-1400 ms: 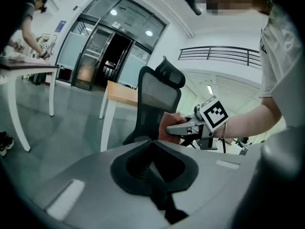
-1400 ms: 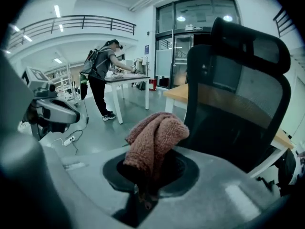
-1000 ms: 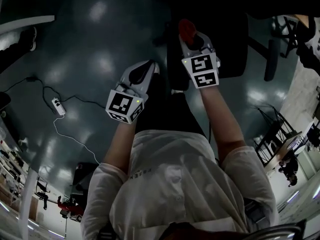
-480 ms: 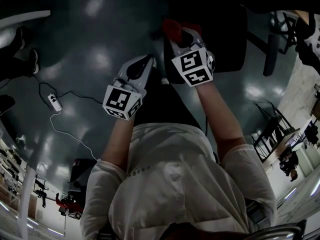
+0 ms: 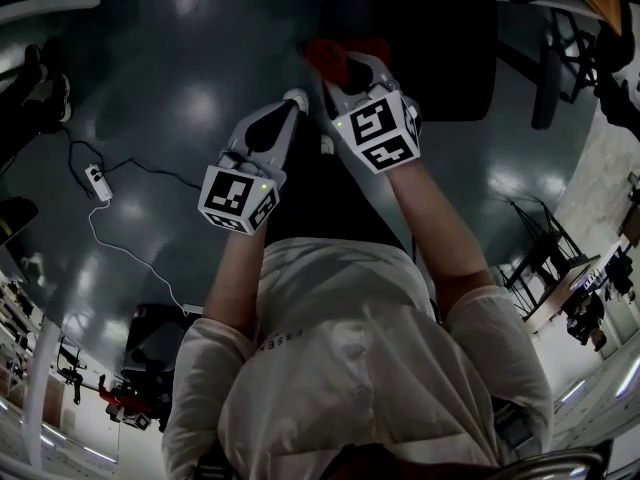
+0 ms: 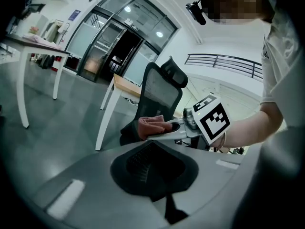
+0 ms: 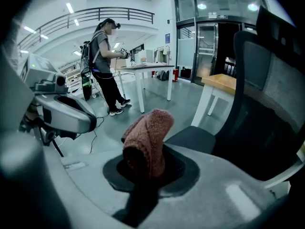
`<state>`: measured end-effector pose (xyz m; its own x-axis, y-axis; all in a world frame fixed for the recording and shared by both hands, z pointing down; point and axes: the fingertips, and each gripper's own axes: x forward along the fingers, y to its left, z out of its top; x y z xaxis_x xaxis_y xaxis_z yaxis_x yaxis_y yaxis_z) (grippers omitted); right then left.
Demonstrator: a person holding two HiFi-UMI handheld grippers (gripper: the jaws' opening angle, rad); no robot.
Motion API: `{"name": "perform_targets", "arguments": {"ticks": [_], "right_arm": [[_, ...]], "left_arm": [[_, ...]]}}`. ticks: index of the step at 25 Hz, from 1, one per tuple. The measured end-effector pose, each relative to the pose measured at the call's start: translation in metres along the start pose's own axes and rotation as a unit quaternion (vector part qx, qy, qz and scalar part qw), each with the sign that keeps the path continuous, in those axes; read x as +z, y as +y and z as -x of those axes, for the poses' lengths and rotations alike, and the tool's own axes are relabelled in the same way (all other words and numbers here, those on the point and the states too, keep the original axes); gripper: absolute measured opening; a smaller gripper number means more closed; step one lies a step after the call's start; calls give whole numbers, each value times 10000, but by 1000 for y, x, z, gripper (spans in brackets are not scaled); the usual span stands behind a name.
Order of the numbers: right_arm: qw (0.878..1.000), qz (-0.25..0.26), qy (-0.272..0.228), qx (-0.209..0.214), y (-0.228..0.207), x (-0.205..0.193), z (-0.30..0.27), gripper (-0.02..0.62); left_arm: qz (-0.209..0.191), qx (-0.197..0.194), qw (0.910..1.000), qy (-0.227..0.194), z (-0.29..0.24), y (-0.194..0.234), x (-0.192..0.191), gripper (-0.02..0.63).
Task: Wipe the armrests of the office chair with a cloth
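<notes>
The right gripper (image 7: pixel 147 171) pinches the reddish cloth (image 7: pixel 145 137), the left gripper (image 6: pixel 152 170) is closed and empty, and the right gripper view, unlike the left one, shows a bystander (image 7: pixel 102 63).

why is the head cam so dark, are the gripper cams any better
Head view: underexposed, with light glare spots on the glossy floor; the red cloth is readable. Right gripper view: brighter, cloth sharp, fisheye bending, black corners. Left gripper view: same distortion, bright glass doors behind the office chair.
</notes>
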<state>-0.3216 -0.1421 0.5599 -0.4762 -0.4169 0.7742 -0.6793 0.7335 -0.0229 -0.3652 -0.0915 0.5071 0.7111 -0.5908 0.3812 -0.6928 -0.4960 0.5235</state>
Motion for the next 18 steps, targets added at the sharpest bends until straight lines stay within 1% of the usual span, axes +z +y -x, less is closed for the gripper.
{"name": "perform_targets", "arguments": {"ticks": [5,10,15,17,18], "right_arm": [[9998,-22,-11,177,38,-22,20,54],[9995,62,-35,308,73,-42,37,54],[9980,64,196,596,101,-70,53,52],[9983,-23,136,559,103,-76,64,52],[9989,-76,51,467,98,-76,70,52]], "left_arm": [[48,152,9999,-31,25,-15,-24,17],[16,188,9998,-51,40,-32,-42,17],[1,204,9998,-25,43,-46,-53,17],[-5,197,9998,-1,42,-49,-54,17],[-7,181,9998,8,41,-50,-54,17]]}}
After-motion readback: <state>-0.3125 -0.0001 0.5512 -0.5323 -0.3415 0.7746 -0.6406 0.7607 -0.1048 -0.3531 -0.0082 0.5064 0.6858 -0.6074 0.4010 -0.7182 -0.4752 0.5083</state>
